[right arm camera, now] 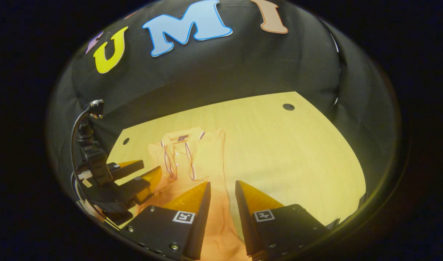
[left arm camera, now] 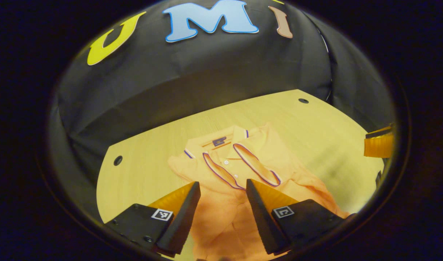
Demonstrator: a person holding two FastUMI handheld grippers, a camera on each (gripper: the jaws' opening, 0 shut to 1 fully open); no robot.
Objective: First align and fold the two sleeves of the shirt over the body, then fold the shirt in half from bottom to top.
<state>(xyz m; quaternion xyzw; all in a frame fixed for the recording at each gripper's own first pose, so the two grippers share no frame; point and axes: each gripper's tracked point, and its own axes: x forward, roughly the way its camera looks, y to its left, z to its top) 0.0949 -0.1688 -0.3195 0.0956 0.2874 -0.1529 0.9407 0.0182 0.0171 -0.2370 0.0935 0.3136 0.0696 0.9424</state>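
Hovering apart, left claw (left arm camera: 223, 188) and right claw (right arm camera: 222, 188) should pinch the polo shirt's (left arm camera: 228, 170) hem corners evenly.

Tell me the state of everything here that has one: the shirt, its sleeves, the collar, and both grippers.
shirt: lying flat on the wooden table, front up, not yet folded in half.
sleeves: both folded in over the chest.
collar: laid flat at the far end.
left gripper: open, above the shirt's lower body, holding nothing.
right gripper: open, above the shirt's right edge, holding nothing.
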